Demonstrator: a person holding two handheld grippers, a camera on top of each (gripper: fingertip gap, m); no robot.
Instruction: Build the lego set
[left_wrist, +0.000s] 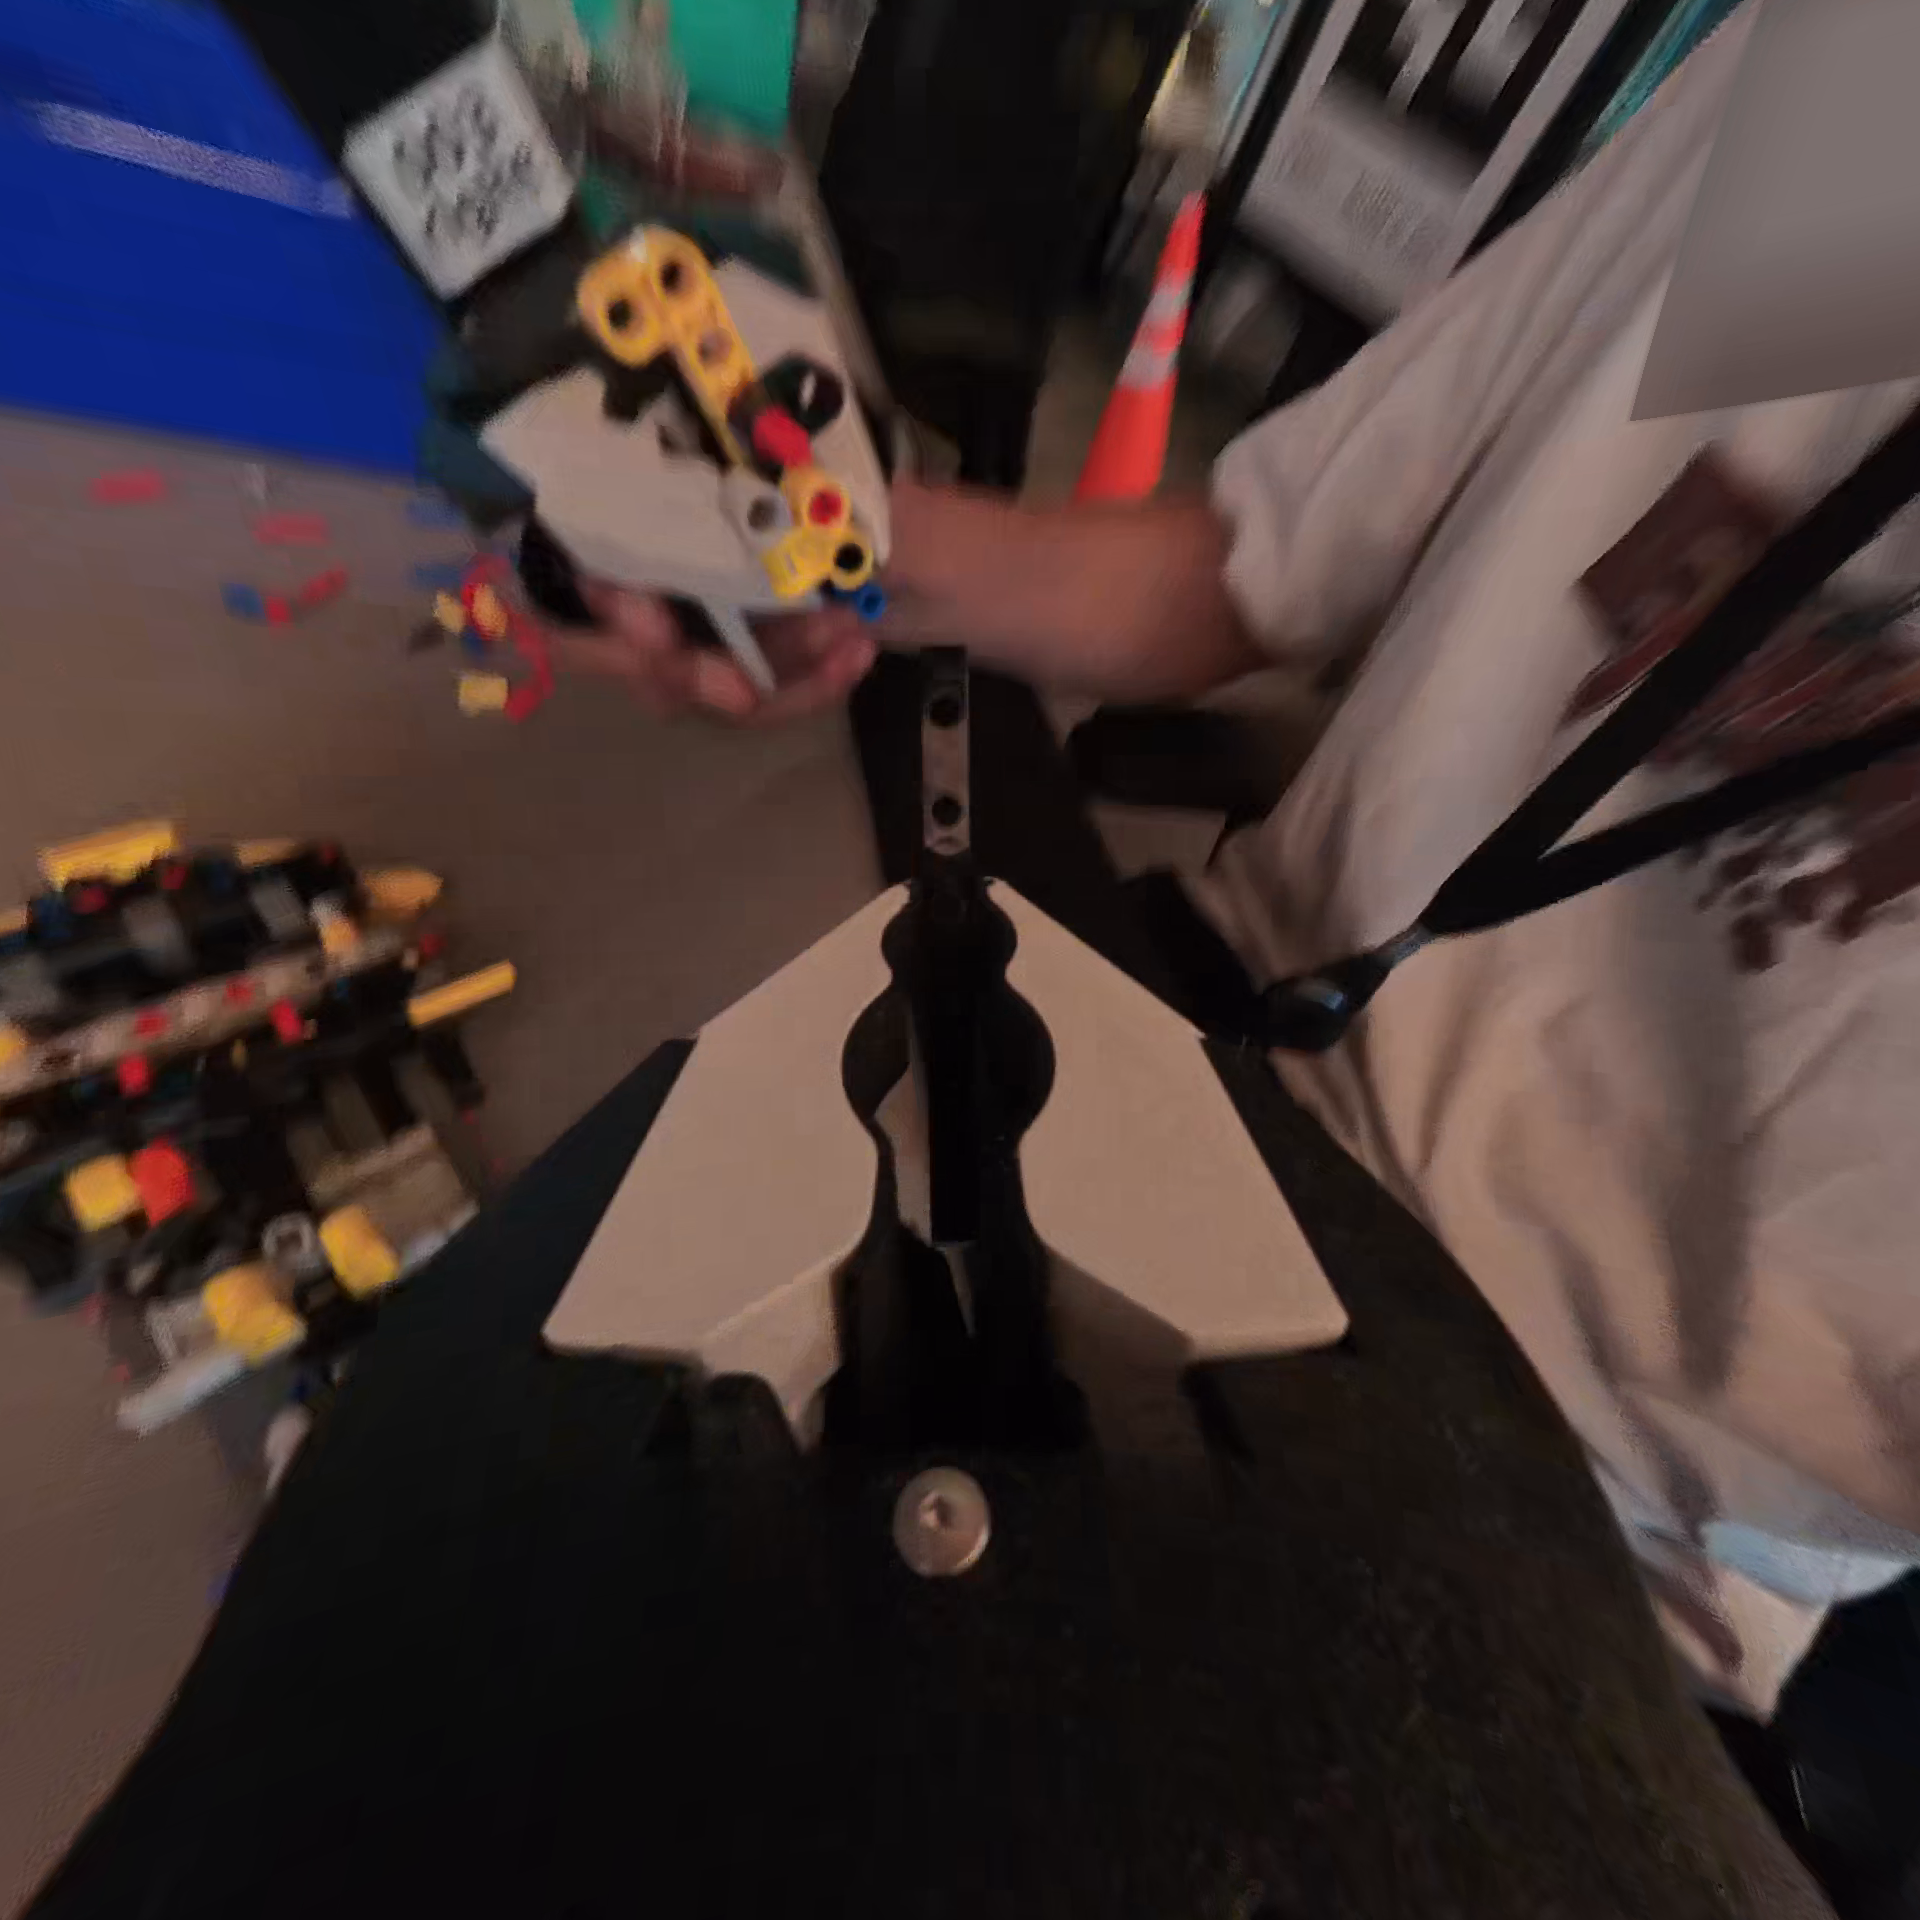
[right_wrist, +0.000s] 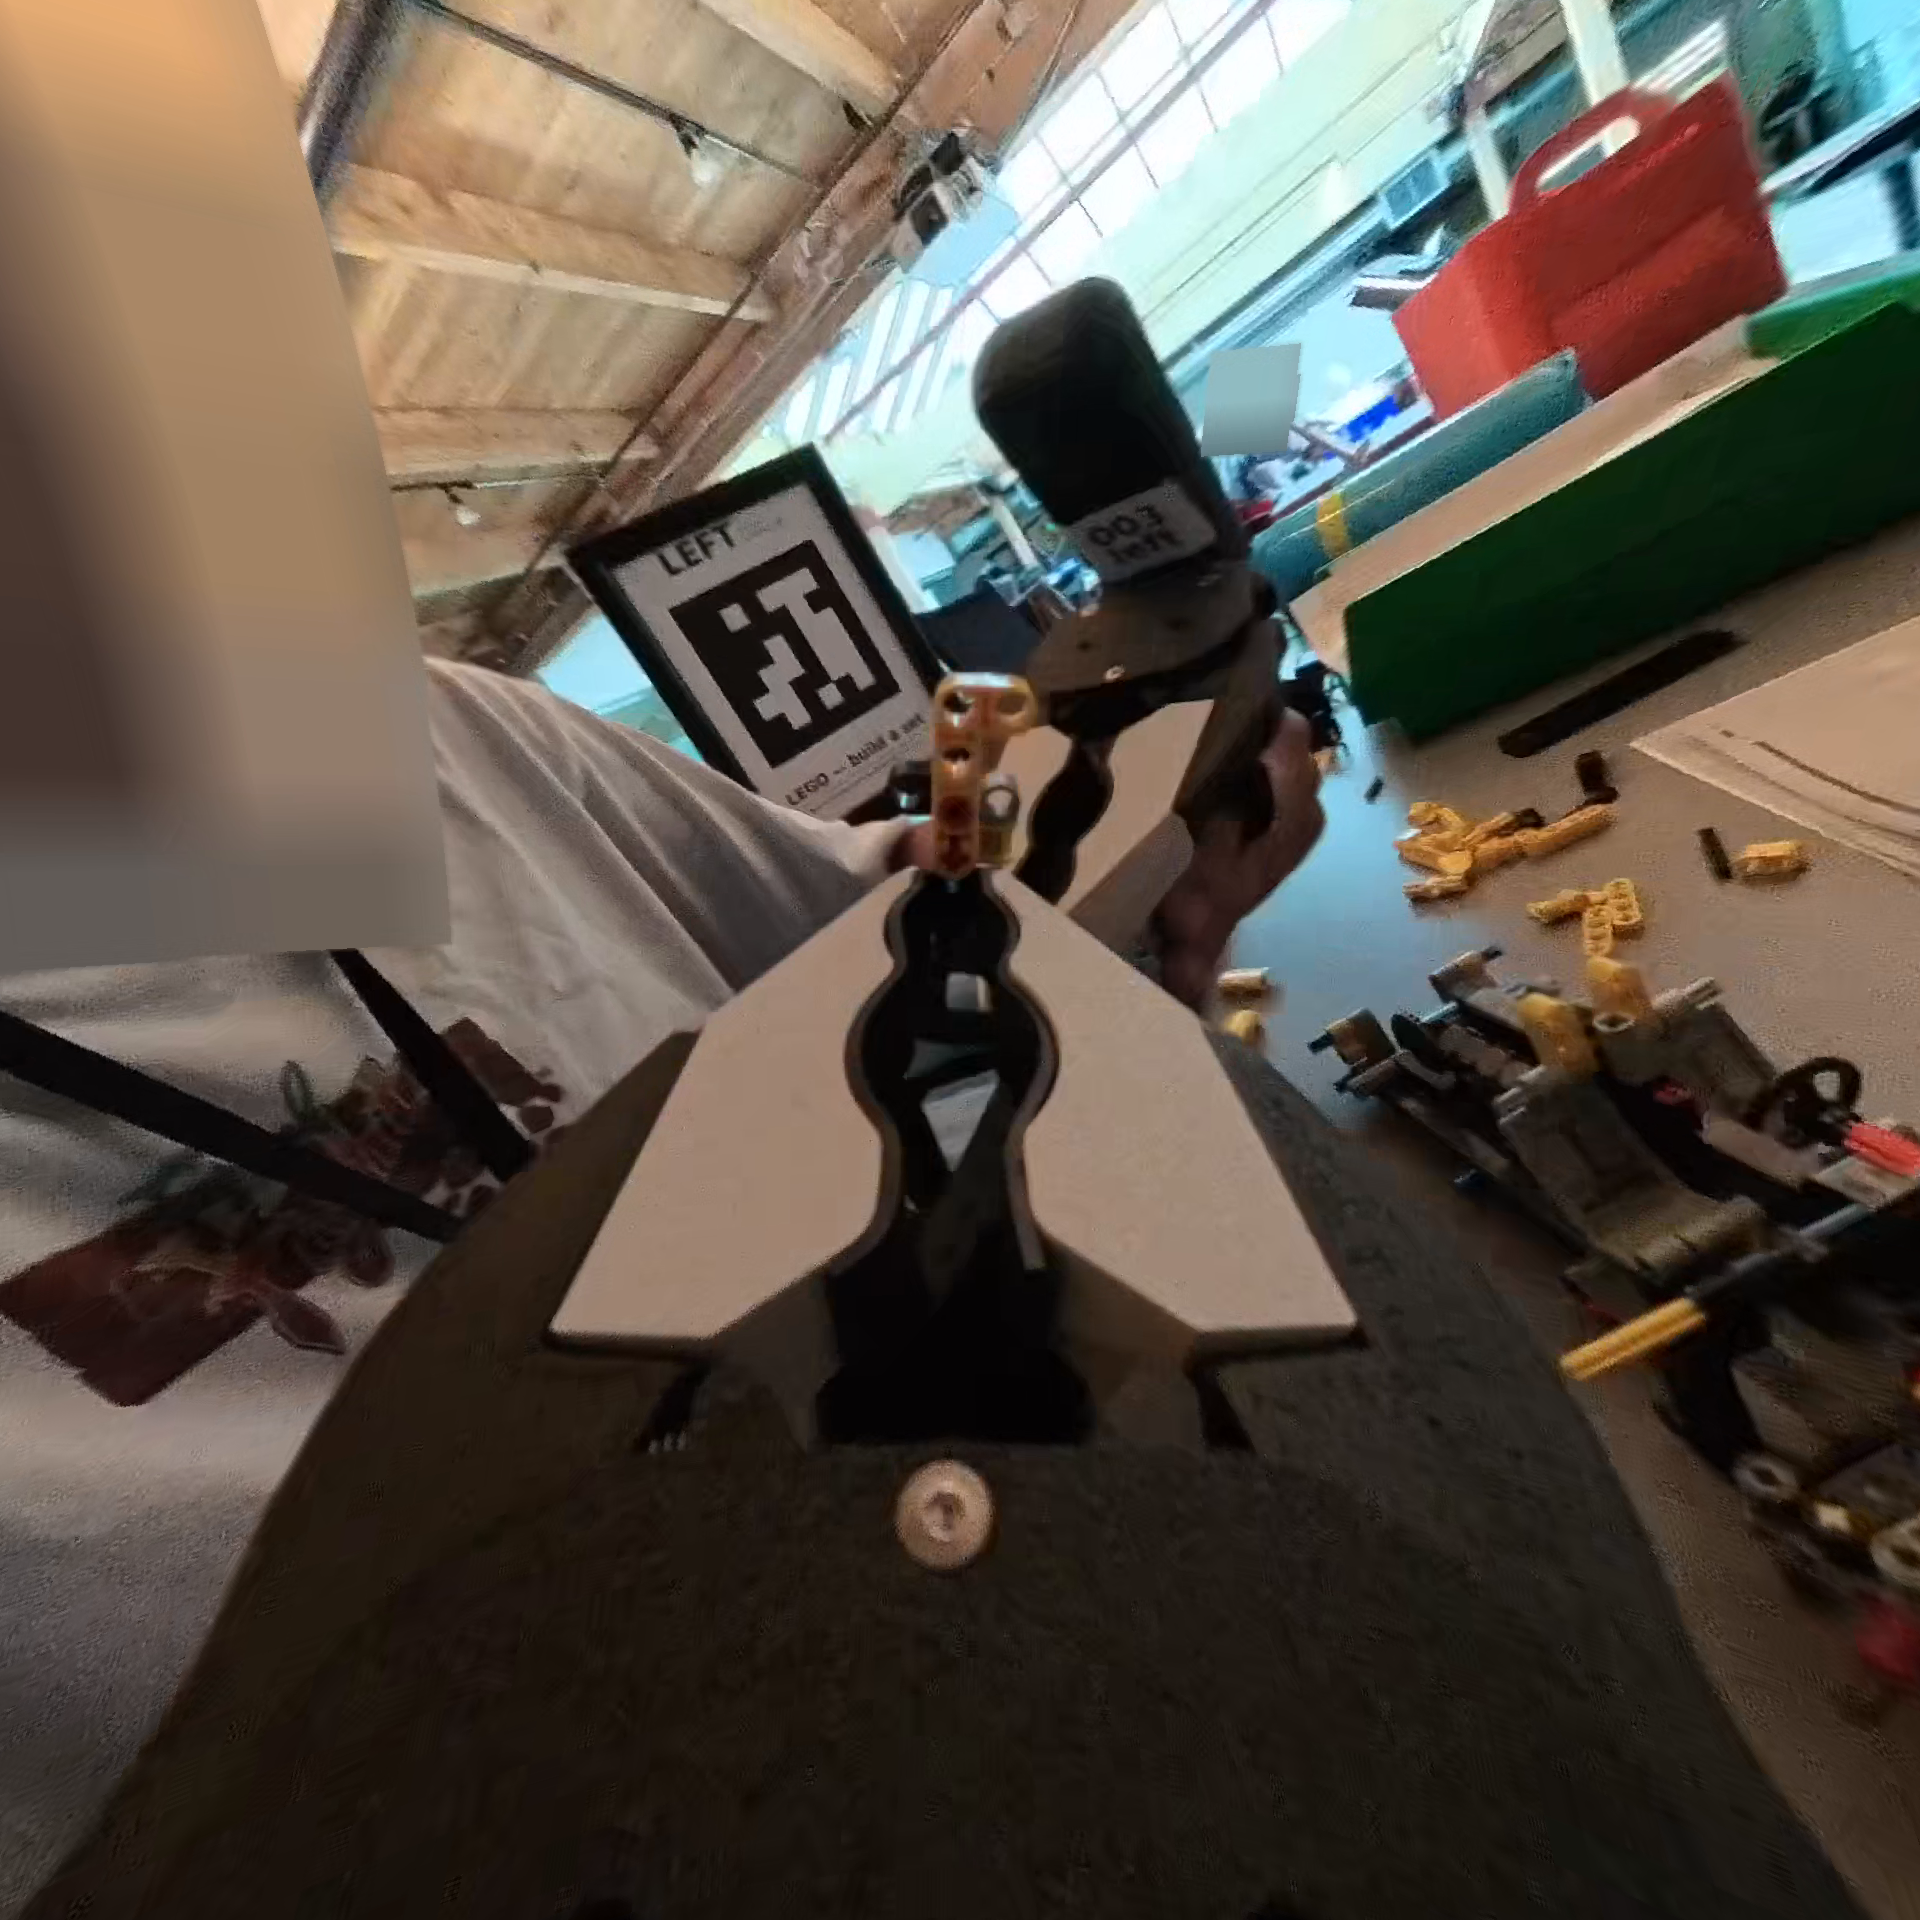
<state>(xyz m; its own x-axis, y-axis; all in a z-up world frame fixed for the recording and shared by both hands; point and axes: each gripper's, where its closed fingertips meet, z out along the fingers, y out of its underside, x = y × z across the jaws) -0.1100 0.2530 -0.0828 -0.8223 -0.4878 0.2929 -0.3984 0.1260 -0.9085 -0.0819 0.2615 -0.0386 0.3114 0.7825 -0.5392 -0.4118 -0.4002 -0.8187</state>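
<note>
My left gripper (left_wrist: 945, 883) is shut on a thin black beam (left_wrist: 945, 748) with holes, which sticks out past the fingertips. My right gripper (right_wrist: 956, 878) is shut on a small yellow, red and grey sub-assembly (right_wrist: 971, 779), held up in the air. In the left wrist view the right gripper (left_wrist: 675, 488) and the sub-assembly (left_wrist: 727, 416) sit just beyond and left of the beam's tip, apart from it. In the right wrist view the left gripper (right_wrist: 1091, 810) is close behind the sub-assembly. The partly built black, grey and yellow model (left_wrist: 208, 1091) (right_wrist: 1610, 1143) lies on the grey table (left_wrist: 644, 831).
Loose red, blue and yellow pieces (left_wrist: 488, 623) and yellow beams (right_wrist: 1496, 842) lie scattered on the table. A green box (right_wrist: 1662, 540), a red bag (right_wrist: 1590, 239) and a framed marker card (right_wrist: 769, 644) stand behind. An orange cone (left_wrist: 1143, 364) and a person in a white shirt (left_wrist: 1507, 727) are near. Spacing between my two grippers at the tips: around 5 cm.
</note>
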